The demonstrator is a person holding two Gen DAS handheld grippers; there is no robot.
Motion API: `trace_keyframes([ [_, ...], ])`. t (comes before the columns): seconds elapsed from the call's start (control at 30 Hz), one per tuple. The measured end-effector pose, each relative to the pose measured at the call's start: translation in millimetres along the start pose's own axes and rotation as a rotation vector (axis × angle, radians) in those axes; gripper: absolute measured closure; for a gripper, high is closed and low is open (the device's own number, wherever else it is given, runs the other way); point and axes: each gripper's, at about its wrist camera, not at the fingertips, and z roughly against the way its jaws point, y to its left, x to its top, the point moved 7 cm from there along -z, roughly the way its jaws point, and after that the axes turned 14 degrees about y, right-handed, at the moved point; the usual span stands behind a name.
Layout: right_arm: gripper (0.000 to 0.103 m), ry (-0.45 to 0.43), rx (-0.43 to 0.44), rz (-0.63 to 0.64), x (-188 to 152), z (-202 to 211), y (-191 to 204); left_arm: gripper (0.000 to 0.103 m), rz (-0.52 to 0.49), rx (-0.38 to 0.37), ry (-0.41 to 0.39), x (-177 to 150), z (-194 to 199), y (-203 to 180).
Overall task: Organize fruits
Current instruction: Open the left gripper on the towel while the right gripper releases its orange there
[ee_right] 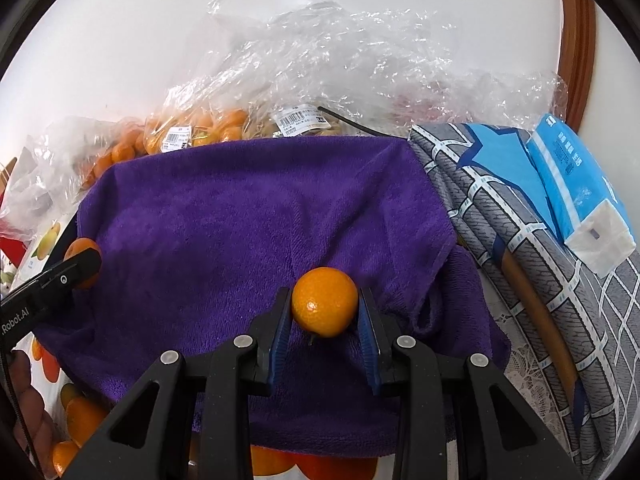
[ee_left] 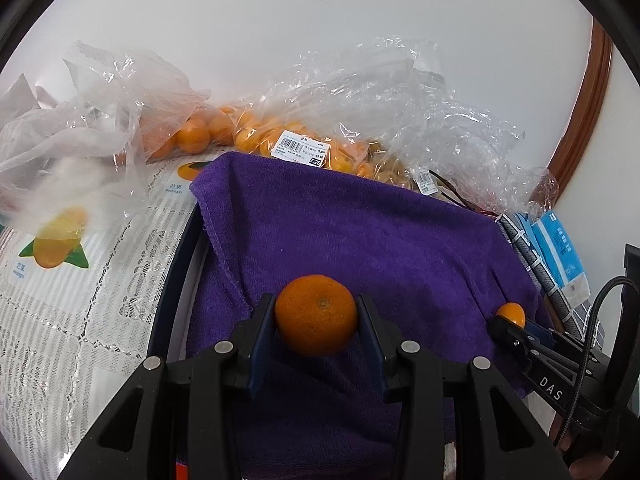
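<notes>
Two views, taken one at a time; each of my grippers has a fruit.

Left wrist view
- Left gripper: my jaws are clenched on a mandarin, both blue pads against its sides.
- Mandarin position: I hold it over the purple towel; I cannot tell whether it touches the cloth.
- Right gripper: I see it at the right edge, gripping a small orange fruit near the towel's right side.
- Behind the towel: clear plastic bags of mandarins with a price label, against a white wall.
- Left side: a lace cover over a fruit-printed worktop.

Right wrist view
- Right gripper: jaws grasping a smooth kumquat-like orange fruit, pads pressed on both sides.
- Fruit position: over the towel, toward its right fold.
- Left gripper: at the left edge, with its mandarin partly hidden by a finger.
- Right side: a grey patterned cloth with a blue tissue pack lying on it.
- Back: bagged mandarins beside more crumpled plastic.
</notes>
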Motion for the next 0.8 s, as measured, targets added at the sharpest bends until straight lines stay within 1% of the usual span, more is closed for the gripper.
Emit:
trace_keyframes([
  [0.03, 0.070, 0.000, -0.001, -0.001, 0, 1, 0, 0.064, -0.001, 0.000, 0.000, 0, 0, 0],
  [0.13, 0.064, -0.009, -0.002, 0.000, 0, 3, 1, 0.064, -0.001, -0.005, -0.002, 1, 1, 0],
  [0.2, 0.056, -0.022, -0.004, 0.004, 0, 7, 2, 0.064, -0.001, -0.010, -0.002, 1, 1, 1],
  [0.3, 0.048, -0.044, -0.007, 0.008, 0, 12, 3, 0.064, -0.002, -0.013, 0.001, 1, 1, 0],
  [0.33, 0.047, -0.049, -0.012, 0.009, 1, 13, 2, 0.064, -0.003, -0.015, -0.003, 1, 1, 0],
  [0.47, 0.046, -0.063, -0.044, -0.005, 1, 18, -1, 0.058, -0.019, -0.018, -0.027, 0, 7, -3],
  [0.6, 0.046, -0.119, -0.048, -0.007, 0, 30, -2, 0.058, -0.044, -0.023, -0.051, 1, 12, -9],
  [0.8, 0.046, -0.153, -0.098, 0.026, -1, 44, 2, 0.058, -0.042, -0.036, -0.102, 2, 24, -10],
])
